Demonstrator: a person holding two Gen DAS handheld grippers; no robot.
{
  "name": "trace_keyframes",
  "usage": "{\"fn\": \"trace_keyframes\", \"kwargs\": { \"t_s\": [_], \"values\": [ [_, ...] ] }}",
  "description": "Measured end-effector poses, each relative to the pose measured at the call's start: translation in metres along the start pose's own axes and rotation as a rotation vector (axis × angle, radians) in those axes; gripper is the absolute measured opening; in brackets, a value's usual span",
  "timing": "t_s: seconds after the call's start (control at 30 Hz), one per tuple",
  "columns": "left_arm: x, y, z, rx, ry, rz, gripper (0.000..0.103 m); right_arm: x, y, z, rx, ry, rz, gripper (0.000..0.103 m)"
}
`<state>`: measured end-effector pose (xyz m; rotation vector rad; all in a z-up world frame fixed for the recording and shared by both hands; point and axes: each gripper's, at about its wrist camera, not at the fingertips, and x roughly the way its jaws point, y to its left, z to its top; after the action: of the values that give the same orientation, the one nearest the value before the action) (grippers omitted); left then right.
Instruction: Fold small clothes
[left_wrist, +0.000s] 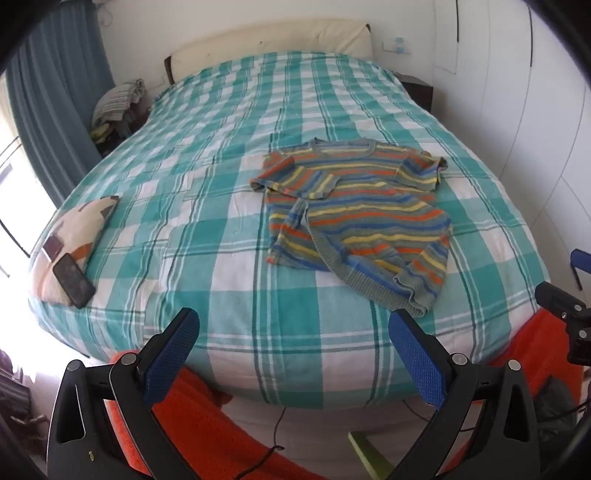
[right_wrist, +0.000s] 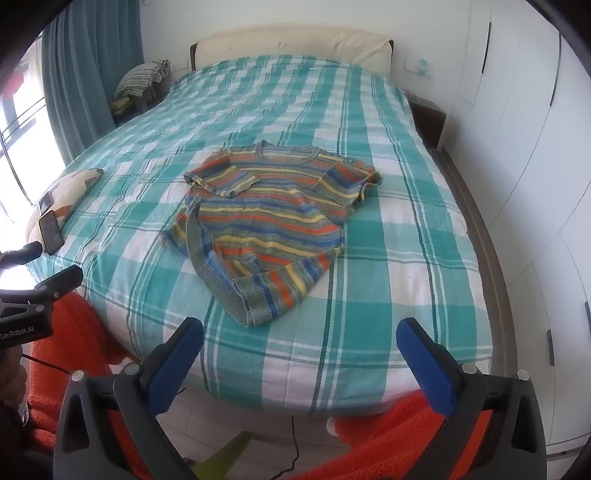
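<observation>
Both wrist cameras look steeply down from the foot of the teal-and-white checked bed (left_wrist: 236, 206) (right_wrist: 388, 229), well back; each sees the striped knitted jumper (left_wrist: 354, 218) (right_wrist: 266, 221) beyond its claw.

Striped knit sweater (left_wrist: 354, 214) (right_wrist: 266, 218), short sleeves, bands of grey, blue, orange, yellow. Lying front-up on teal-and-white checked bedspread (left_wrist: 221, 206) (right_wrist: 388, 229), neckline toward headboard. Both sleeves folded in over chest. Lower hem corner flipped up, ribbed edge running diagonally. Not neatly flat, wrinkled near bottom.
</observation>
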<state>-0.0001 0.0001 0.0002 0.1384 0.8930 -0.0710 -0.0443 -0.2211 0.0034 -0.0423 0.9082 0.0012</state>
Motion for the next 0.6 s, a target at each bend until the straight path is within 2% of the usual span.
{"fn": "trace_keyframes", "kwargs": {
  "t_s": [0.13, 0.6],
  "values": [
    [-0.0025, -0.0003, 0.0000, 0.004, -0.013, 0.012, 0.102, -0.0023, 0.0046, -0.0018, -0.004, -0.013, 0.002, 0.103],
    [-0.0023, 0.0012, -0.0013, 0.014, 0.003, 0.026, 0.103, 0.0050, 0.0095, -0.0015, -0.015, 0.023, 0.022, 0.103]
  ]
}}
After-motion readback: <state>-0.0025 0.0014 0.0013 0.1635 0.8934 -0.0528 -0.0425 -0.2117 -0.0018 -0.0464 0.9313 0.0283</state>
